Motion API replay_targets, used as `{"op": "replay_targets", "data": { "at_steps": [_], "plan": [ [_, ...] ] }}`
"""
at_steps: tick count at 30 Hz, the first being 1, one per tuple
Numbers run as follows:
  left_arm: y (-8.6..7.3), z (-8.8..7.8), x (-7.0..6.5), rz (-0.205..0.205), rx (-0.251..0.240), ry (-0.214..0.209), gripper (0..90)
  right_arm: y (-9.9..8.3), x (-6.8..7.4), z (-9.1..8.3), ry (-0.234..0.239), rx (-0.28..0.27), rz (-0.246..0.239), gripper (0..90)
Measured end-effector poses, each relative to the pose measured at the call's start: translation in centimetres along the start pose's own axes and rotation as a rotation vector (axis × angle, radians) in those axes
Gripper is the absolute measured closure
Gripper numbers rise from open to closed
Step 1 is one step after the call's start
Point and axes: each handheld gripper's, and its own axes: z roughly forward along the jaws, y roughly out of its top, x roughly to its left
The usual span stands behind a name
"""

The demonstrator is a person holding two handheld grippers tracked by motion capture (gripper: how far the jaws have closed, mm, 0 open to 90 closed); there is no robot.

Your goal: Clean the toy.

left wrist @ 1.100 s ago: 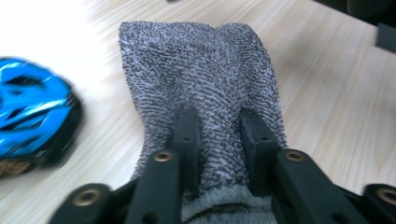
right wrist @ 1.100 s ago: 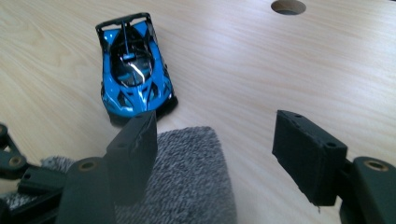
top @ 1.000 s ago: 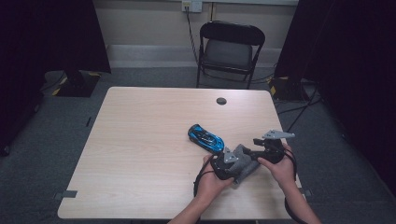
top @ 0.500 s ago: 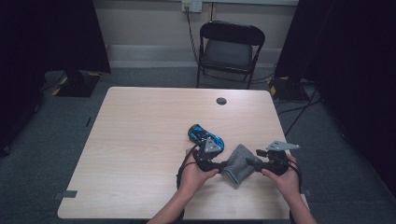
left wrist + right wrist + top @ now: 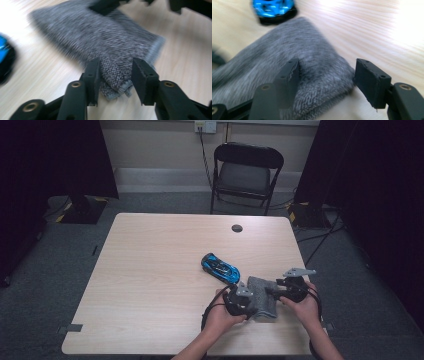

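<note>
1. Grey knitted cloth (image 5: pixel 262 296): lying on the table (image 5: pixel 150 270) toward its near right corner, between the two grippers. Much the same spot as a second ago, but spread flatter and squarer now.
2. Left gripper (image 5: pixel 115 72): back at the cloth's near-left end after a swing out toward the toy car half a second ago. Jaws just been closing, with a bunched corner of the knit standing between them. One pad against the fabric; cannot tell through the blur whether the other presses yet.
3. Right gripper (image 5: pixel 327 75): at the cloth's right end, hardly shifted. Jaws a little narrower than a second ago yet clearly released: one lies on top of the knit, the other stands off past the hemmed edge with bare wood showing in the gap.
4. Meaning for the work, as a judgement: a two-ended hold on the cloth being set up, left corner nearly taken, right end not yet gripped; no lift or fold begun.
5. Blue toy car (image 5: pixel 220 268): just beyond the cloth's far-left corner, unmoved across the three moments.
6. Hard to make out: both gripper views smeared by motion. From above, hands and gripper bodies cover the cloth's two ends, so no reading of the jaws there. Unclear too whether a sock, mitt or plain rag, and how many layers at the left corner.
</note>
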Motion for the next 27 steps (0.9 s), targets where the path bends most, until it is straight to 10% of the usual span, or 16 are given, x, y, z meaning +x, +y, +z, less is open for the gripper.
{"op": "replay_targets", "data": {
  "at_steps": [6,17,27],
  "plan": [
    [0.6,-1.3,0.7,0.016,-0.034,0.07,46.8,0.8,0.5,-1.1,0.008,-0.068,0.049,38.4],
    [1.0,-6.6,7.8,-0.031,-0.087,0.308,30.3,-0.5,5.4,-1.4,0.038,-0.017,0.052,38.0],
    [2.1,-5.1,12.2,-0.045,-0.078,0.287,18.7,-0.9,6.0,0.5,-0.02,0.041,0.029,40.3]
  ]
}}
